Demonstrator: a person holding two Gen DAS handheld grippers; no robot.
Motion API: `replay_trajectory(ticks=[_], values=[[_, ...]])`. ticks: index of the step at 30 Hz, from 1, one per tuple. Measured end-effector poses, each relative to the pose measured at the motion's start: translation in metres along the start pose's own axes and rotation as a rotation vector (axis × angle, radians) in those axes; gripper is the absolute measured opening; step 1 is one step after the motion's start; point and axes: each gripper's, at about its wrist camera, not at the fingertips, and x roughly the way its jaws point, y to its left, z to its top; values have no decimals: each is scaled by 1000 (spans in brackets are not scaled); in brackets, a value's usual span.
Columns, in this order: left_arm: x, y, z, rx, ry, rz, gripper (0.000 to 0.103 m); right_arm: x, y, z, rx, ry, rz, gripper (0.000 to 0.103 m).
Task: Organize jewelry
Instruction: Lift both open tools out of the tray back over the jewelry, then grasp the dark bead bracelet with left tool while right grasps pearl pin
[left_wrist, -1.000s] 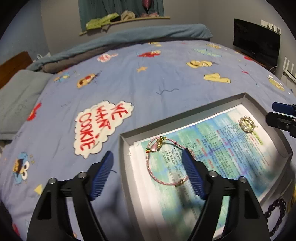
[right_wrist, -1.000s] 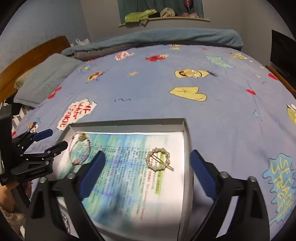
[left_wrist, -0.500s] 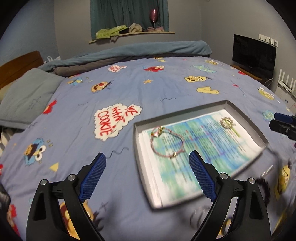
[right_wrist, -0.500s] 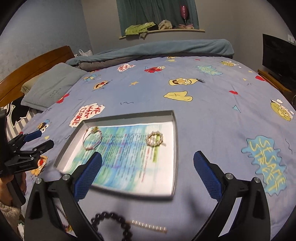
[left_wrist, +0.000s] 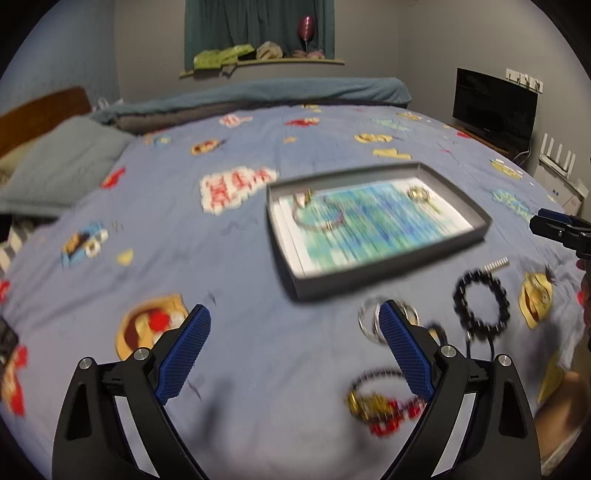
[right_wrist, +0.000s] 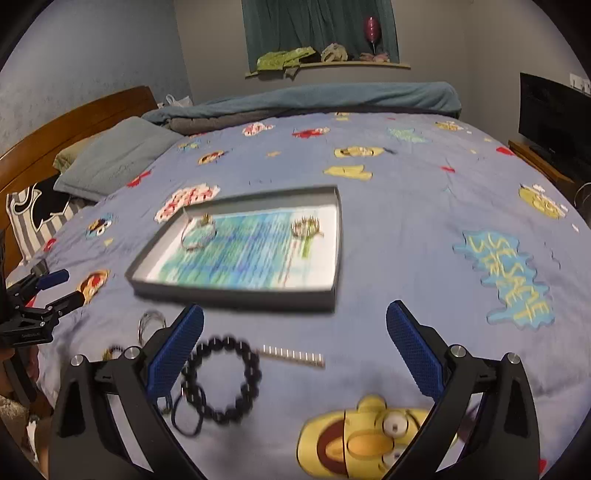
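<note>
both my claws are empty and spread wide apart. the left claw (left_wrist: 293, 350) has just finished opening, with nothing between its pads, only bedspread under it, and the right claw (right_wrist: 293, 349) hangs open over the near part of the bed (right_wrist: 406, 206).

the grey tray (right_wrist: 236, 299) sits flat on the bedspread ahead of me, lined with a blue-green printed sheet. two pieces are already in it: a thin pink bracelet (right_wrist: 197, 236) with a small gold charm near its far left corner, and a round pearl brooch (right_wrist: 306, 226) toward its right side, well apart from each other. i'd call that part done.

the rest lies loose on the bed, between me and the tray's near wall. a black bead bracelet (right_wrist: 221, 376) sits just beside my right claw's left pad (closest pick, i'd guess), with a thin black hair tie (right_wrist: 186, 413) touching or overlapping it. a short silver bar (right_wrist: 293, 356), maybe a hair clip, lies just to its right. further left are a pair of silver rings or hoops (left_wrist: 369, 321), and near my left claw's right pad a red and gold beaded piece (left_wrist: 384, 410), too blurred to name properly.

so by my count two are in and about five are still out; i judge the job under halfway.
</note>
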Motion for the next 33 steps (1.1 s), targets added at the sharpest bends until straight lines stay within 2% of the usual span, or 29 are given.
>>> replay_trajectory(ticks=[3, 7, 14, 18, 21, 23, 30, 33], values=[[2, -3, -17, -4, 28, -9, 92, -3, -1, -15, -12, 21, -12, 98], [12, -16, -39, 47, 65, 13, 92, -6, 1, -37, -39, 22, -45, 98], [30, -28, -49, 101, 100, 16, 90, 4, 4, -59, -43, 67, -31, 98], [35, -32, -49, 103, 99, -10, 87, 8, 3, -64, -42, 72, -34, 98], [40, -34, -49, 108, 110, -31, 81, 11, 0, -65, -25, 79, -30, 98], [44, -36, -49, 110, 120, -38, 70, 12, -1, -66, -21, 82, -29, 98], [48, -40, -44, 132, 124, -75, 55, 15, -5, -65, -13, 83, -28, 98], [50, -40, -42, 149, 134, -100, 45, 17, -6, -64, -12, 82, -36, 98]])
